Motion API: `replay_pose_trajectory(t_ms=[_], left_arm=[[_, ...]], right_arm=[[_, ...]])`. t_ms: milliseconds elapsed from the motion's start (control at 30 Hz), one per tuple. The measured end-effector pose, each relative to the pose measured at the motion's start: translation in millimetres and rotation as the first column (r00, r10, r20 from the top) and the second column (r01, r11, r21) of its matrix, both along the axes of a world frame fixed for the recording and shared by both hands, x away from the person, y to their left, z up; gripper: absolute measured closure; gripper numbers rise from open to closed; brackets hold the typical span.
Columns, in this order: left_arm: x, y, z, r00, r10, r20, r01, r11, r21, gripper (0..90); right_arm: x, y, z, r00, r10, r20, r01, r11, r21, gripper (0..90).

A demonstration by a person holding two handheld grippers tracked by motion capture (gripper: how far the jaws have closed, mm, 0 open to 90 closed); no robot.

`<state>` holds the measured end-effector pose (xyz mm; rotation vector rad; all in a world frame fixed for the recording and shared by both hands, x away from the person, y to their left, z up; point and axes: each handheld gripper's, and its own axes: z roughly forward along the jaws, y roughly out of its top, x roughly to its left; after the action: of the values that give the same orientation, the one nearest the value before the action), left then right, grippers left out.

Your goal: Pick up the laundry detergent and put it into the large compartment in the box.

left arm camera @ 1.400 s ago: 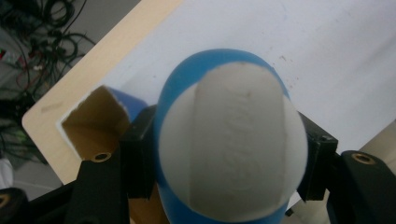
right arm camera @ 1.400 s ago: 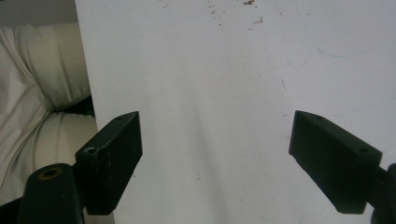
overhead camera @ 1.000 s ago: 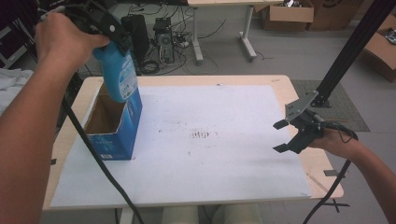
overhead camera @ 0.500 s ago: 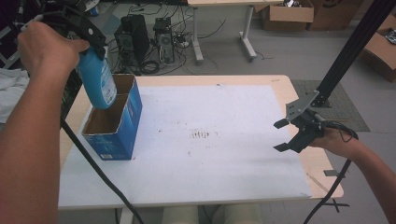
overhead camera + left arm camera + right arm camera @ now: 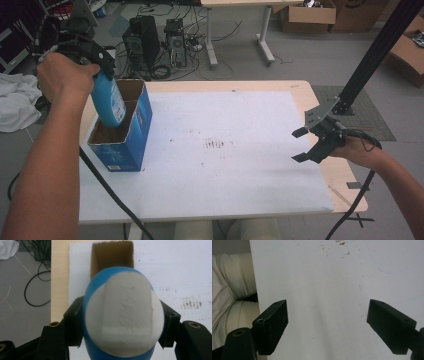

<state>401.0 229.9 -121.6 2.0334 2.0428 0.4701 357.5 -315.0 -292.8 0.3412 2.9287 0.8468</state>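
High view: a person works at a table point(image 5: 240, 200) covered by a white sheet, with 1 gripper in each hand.
Left gripper point(image 5: 97, 75): its 2 jaws are clamped on a blue bottle point(image 5: 110, 102), held above the table's left part.
Blue bottle, place: tilted, its lower end dipped into the open top of the blue box point(image 5: 127, 142); how deep it reaches cannot be told.
Left gripper view: the bottle's white cap point(image 5: 125, 315) faces the camera, black jaws pressing on both sides of the blue body point(image 5: 92, 290); the box's brown opening point(image 5: 111, 258) lies just beyond.
Blue box: upright near the table's left edge, top open, brown inside.
Right gripper point(image 5: 307, 145): jaws spread wide with nothing between them, near the table's right edge, well apart from the box.
Right gripper view: the 2 jaws stand apart over bare white sheet point(image 5: 324, 302).
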Motion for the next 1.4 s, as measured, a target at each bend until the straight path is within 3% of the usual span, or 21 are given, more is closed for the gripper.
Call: replay_pose_trajectory(t_ms=[333, 800, 1233, 1400], left_arm=[[1.9, 11.2, -40.5, 0.9999, 0.014, -0.010, -0.014, 0.9999, -0.002, 38.0], [3.6, 8.8, -92.3, 0.9989, -0.024, -0.041, 0.025, 0.9995, 0.018, 38.1], [5.8, 9.1, -134.7, 0.9959, -0.036, -0.083, 0.038, 0.9990, 0.025, 38.0], [6.1, 10.8, -144.8, 0.9949, -0.036, -0.094, 0.038, 0.9990, 0.022, 38.0]], right_arm=[[2.6, -2.0, -4.3, 0.9999, -0.007, -0.008, 0.007, 1.0000, -0.003, 17.3], [2.3, -0.6, -6.3, 0.9999, -0.010, -0.011, 0.010, 0.9999, -0.006, 17.3], [3.2, -1.9, -8.7, 0.9998, -0.017, -0.012, 0.017, 0.9998, -0.013, 17.3], [3.6, -2.8, -9.5, 0.9996, -0.024, -0.015, 0.024, 0.9996, -0.015, 17.3]])
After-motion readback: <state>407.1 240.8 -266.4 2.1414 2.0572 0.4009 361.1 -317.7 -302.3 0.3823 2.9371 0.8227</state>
